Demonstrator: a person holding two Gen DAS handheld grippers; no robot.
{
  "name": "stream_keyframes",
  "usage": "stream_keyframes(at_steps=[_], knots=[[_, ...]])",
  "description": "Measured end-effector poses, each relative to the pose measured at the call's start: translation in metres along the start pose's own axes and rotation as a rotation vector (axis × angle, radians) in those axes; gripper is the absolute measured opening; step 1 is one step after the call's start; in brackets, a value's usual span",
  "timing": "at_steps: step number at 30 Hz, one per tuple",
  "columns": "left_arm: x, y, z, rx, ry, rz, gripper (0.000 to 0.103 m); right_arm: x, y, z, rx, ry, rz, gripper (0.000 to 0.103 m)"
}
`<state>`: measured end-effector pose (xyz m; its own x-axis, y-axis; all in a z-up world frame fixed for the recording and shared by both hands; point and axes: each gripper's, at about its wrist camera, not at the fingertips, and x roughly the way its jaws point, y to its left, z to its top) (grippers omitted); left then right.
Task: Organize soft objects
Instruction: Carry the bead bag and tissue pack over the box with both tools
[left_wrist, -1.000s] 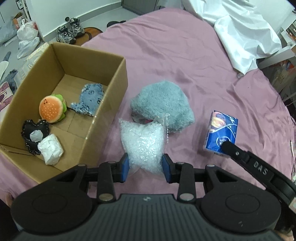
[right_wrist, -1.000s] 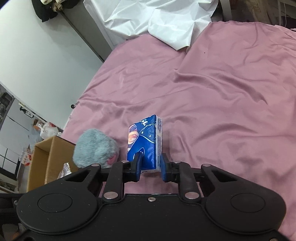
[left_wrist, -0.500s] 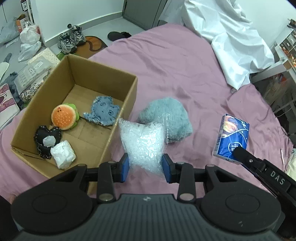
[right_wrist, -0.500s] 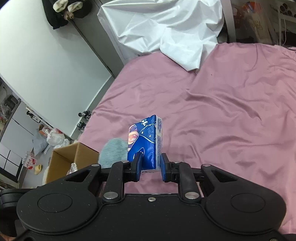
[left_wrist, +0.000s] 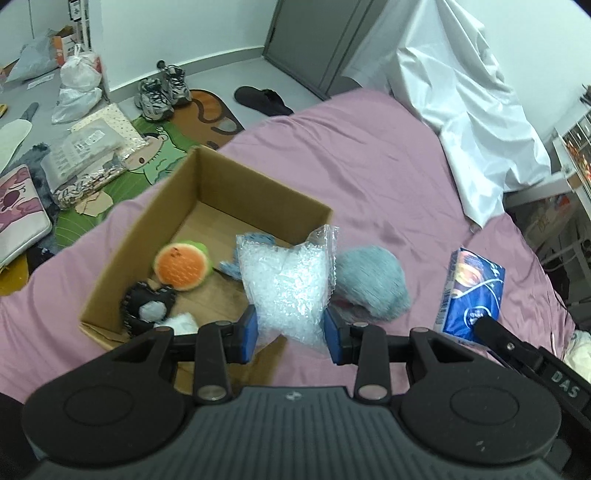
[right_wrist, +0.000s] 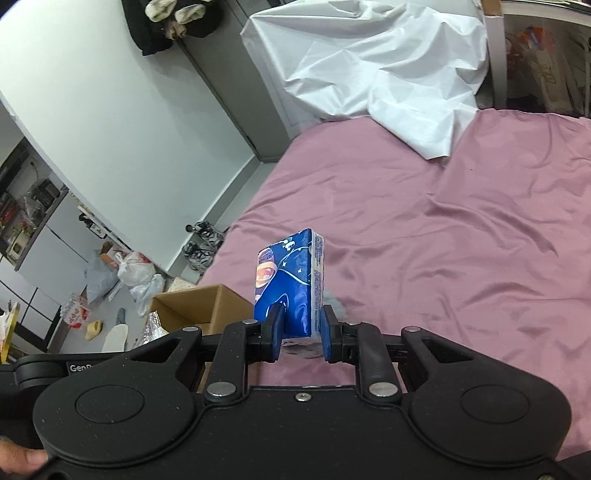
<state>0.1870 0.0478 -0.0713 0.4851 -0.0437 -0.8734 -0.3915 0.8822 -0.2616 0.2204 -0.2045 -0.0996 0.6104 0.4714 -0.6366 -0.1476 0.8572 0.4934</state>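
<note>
The left gripper (left_wrist: 290, 334) has its jaws clamped on the lower end of a clear bubble-wrap bag (left_wrist: 286, 280), the blue pads pressing in from both sides. The right gripper (right_wrist: 298, 338) has its jaws clamped on the bottom of a blue tissue pack (right_wrist: 290, 291), which stands upright between them.

Both loads now hang clear of the pink bedsheet (left_wrist: 369, 177). A second ago the bag sat low over the sheet, beside the near wall of the cardboard box (left_wrist: 207, 181); now it overlaps the box's near-right corner in the left wrist view, covering most of the blue plush toy (left_wrist: 229, 266) inside. The tissue pack, seen a second ago low over the sheet, has risen with the right gripper, and more of the room and floor shows behind it.

That likely means both items are in transit toward the box, the bag nearer to its drop than the pack.

Already in the box lie a burger plush (left_wrist: 181, 264), a black heart-shaped piece (left_wrist: 146, 306) and a white wad (left_wrist: 181, 323). The grey-blue fluffy hat (left_wrist: 373, 282) remains on the sheet just right of the box, between the two grippers, not yet collected.
</note>
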Motion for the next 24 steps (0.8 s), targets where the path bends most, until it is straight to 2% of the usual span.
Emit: stream_keyframes(at_steps=[9,24], knots=[[0.003,0.035,0.008,-0.046,0.012,-0.020,0.036,0.005,0.037,-0.003,-0.032,0.011,0.026,0.020],[0.040,0.066,-0.012,-0.117,0.143,-0.124,0.037,0.023,0.079,-0.017,-0.097,0.065,-0.012,0.021]])
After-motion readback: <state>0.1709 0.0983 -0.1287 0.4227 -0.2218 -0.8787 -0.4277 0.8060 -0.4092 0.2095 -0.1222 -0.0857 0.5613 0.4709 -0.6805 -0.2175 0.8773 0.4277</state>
